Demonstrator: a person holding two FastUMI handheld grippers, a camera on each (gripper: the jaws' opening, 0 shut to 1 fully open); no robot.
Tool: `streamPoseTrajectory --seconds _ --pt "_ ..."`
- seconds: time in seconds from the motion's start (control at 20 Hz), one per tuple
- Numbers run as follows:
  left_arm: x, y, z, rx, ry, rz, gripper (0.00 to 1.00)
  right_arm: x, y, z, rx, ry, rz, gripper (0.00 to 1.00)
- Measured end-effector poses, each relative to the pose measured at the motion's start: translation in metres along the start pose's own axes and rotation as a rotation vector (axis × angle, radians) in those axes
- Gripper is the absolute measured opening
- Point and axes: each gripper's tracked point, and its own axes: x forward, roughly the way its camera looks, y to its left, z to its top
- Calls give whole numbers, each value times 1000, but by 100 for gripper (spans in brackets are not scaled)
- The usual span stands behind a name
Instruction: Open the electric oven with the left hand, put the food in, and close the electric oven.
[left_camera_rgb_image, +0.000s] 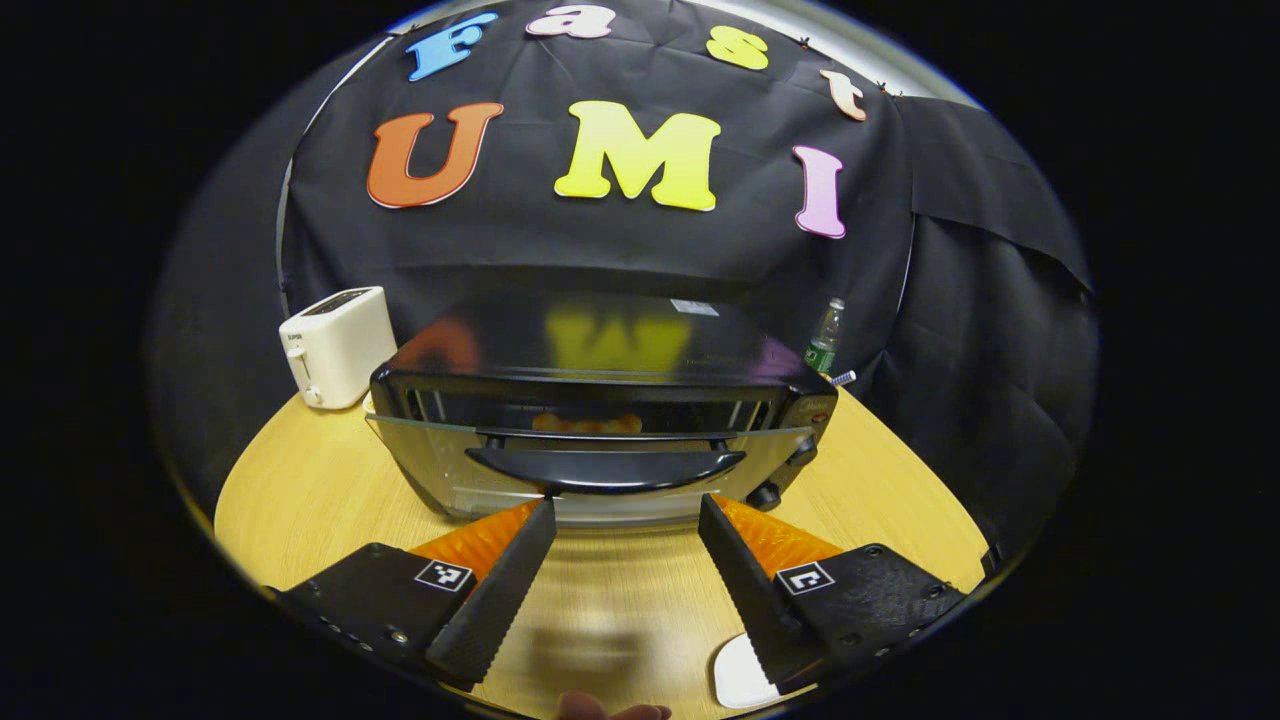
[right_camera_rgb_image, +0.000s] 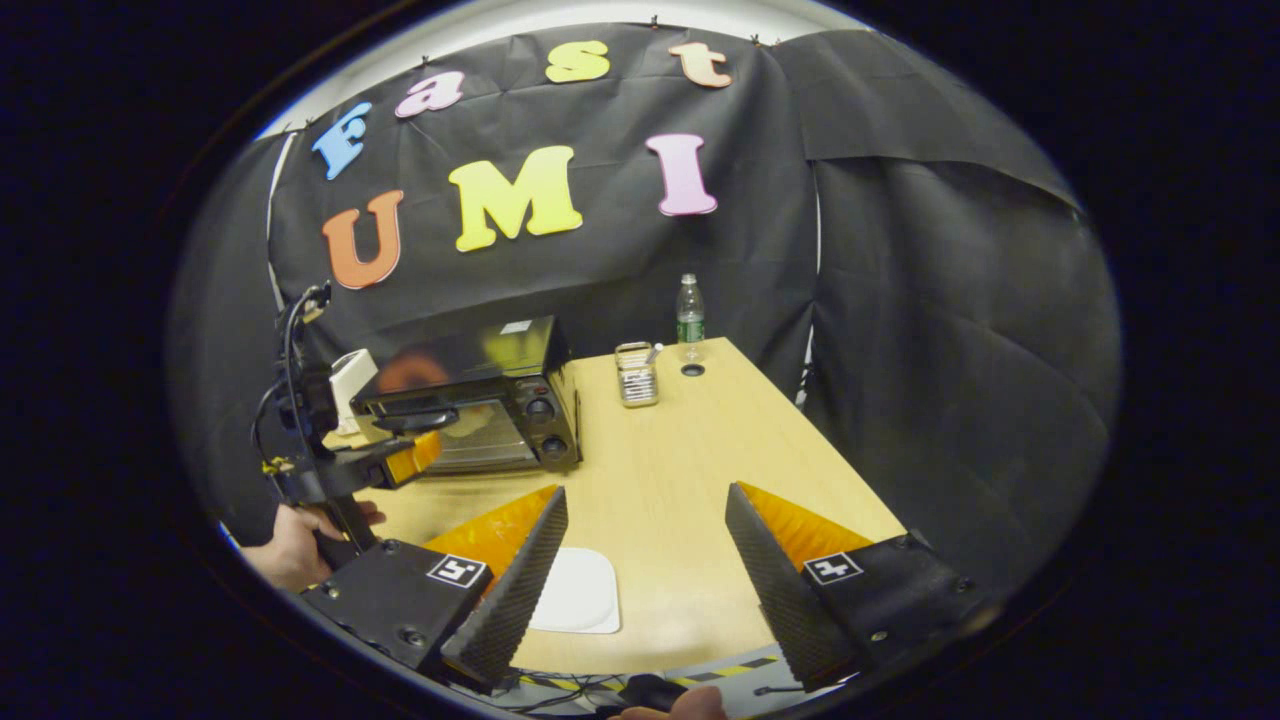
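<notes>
The wooden table (right_camera_rgb_image: 690, 470) spans the lower middle of both views; on it the black electric oven (left_camera_rgb_image: 600, 400) sits at the centre of the left gripper view and at middle left of the right gripper view, its glass door (left_camera_rgb_image: 600, 470) tilted partly open with the dark handle (left_camera_rgb_image: 605, 468) across it and orange-brown food (left_camera_rgb_image: 587, 424) visible inside; the left gripper (left_camera_rgb_image: 625, 510), fingers spread wide and holding nothing, sits at the bottom of its view just in front of the handle; the right gripper (right_camera_rgb_image: 645, 500) is likewise spread and empty, well apart from the oven; a white toaster (left_camera_rgb_image: 337, 345) stands at the oven's left; a white plate (right_camera_rgb_image: 578, 592) lies at lower centre; a small metal tin (right_camera_rgb_image: 637, 374) and a plastic bottle (right_camera_rgb_image: 690, 312) stand at the table's far edge.
</notes>
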Motion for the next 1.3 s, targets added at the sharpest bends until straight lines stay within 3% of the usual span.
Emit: streamPoseTrajectory --seconds 0.25,0.45,0.95,1.3 --pt "1 0 35 1 -53 -6 95 -3 3 18 -4 -37 -2 97" --pt "-34 -4 71 -11 -130 -8 95 -2 24 40 -10 -93 37 97" --pt "-203 12 182 49 -421 57 94 -43 88 122 -103 -334 152 100" --pt "-305 10 192 16 -507 62 94 -92 127 134 -95 -402 225 99"
